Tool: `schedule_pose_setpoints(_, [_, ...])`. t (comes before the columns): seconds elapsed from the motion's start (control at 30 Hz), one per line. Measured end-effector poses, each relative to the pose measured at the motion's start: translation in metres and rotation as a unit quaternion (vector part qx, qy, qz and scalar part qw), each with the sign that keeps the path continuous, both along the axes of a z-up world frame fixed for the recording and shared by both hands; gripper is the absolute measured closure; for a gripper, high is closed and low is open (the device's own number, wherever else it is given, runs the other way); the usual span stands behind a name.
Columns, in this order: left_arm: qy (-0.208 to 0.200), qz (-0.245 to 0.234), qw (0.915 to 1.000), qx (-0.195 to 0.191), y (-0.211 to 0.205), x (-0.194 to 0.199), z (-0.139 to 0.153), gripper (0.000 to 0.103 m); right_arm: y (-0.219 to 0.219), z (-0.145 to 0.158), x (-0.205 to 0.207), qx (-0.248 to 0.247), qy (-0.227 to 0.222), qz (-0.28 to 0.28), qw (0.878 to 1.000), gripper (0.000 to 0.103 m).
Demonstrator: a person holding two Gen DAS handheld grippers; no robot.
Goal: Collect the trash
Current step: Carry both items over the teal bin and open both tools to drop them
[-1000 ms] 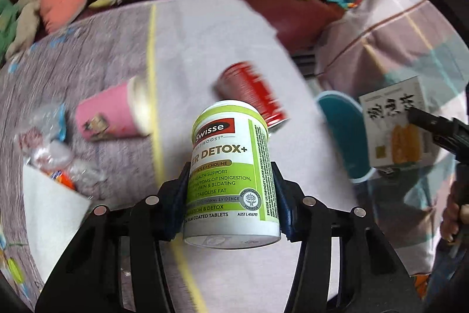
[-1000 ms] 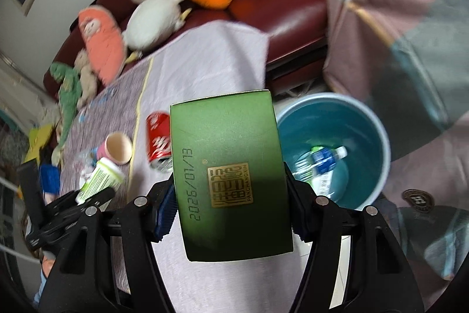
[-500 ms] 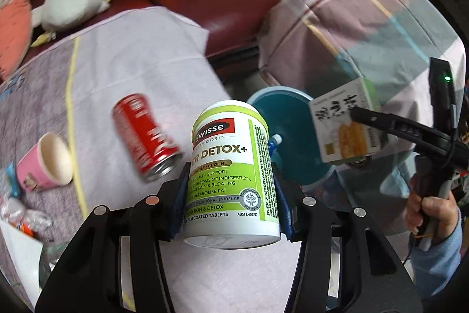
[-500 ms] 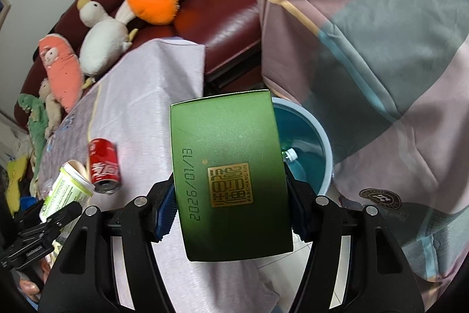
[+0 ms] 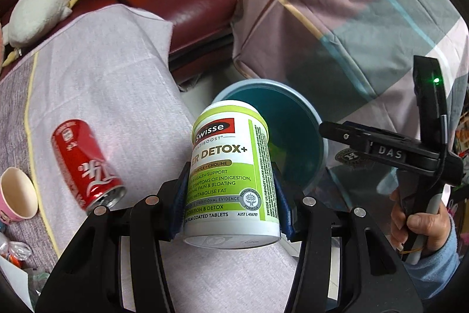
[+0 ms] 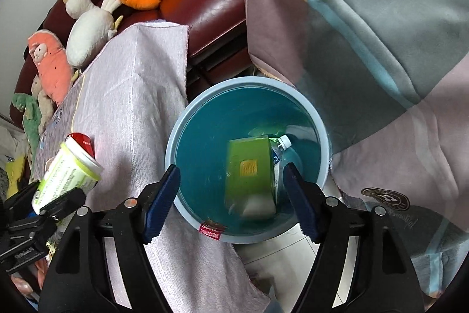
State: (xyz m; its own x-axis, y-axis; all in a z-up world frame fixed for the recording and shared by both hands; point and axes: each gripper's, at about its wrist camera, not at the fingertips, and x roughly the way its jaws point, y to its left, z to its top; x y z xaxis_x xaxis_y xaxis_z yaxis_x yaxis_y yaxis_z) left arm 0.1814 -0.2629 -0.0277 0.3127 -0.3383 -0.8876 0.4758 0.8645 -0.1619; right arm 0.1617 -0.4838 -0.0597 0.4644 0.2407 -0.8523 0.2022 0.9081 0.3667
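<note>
Right claw: our right gripper hangs above the bin, jaws opening, nothing between them.
Left claw: our left gripper clamps the bottle.
Done: green box and seemingly a plastic bottle binned.
Left: can and cup on the table's cloth.

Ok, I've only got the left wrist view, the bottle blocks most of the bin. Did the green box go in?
Observer: Yes. The green box lies inside the blue bin, clear of the right gripper, whose jaws are opening with nothing between them.
Operator: Anything else in there?
Observer: A clear plastic bottle lies beside the box at the bottom.
Operator: And my supplement bottle?
Observer: The right view shows the supplement bottle clamped in the left gripper over the cloth-covered table, left of the bin, not above it.
</note>
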Motion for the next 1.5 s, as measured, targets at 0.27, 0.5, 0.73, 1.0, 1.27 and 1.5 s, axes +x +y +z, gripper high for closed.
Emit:
schedule_pose_setpoints(0.27, [0.008, -0.010, 0.9999, 0.010, -0.018, 0.003, -0.010, 0.052, -0.013, -0.003, -0.004, 0.005, 0.002, -0.012, 1.000, 0.032])
schedule_pose_setpoints(0.5, [0.018, -0.022, 0.9994, 0.021, -0.035, 0.008, -0.025, 0.051, -0.025, 0.007, -0.009, -0.005, -0.005, -0.027, 1.000, 0.029])
schedule_pose_setpoints(0.73, [0.001, -0.020, 0.9992, 0.034, -0.048, 0.014, -0.031, 0.023, -0.029, 0.012, -0.011, -0.011, -0.002, -0.032, 0.999, 0.028])
schedule_pose_setpoints(1.0, [0.001, -0.010, 0.9997, 0.023, -0.029, 0.008, -0.024, 0.022, -0.020, 0.018, -0.010, -0.019, 0.002, -0.032, 0.999, 0.026])
schedule_pose_setpoints(1.27, [0.001, 0.009, 1.0000, -0.001, 0.002, -0.001, -0.011, 0.021, 0.002, 0.033, -0.013, -0.035, 0.001, -0.015, 0.999, 0.025])
schedule_pose_setpoints(1.5, [-0.007, 0.033, 0.9993, -0.016, 0.045, -0.006, 0.004, 0.021, 0.035, 0.051, -0.012, -0.051, -0.005, 0.010, 0.999, 0.025])
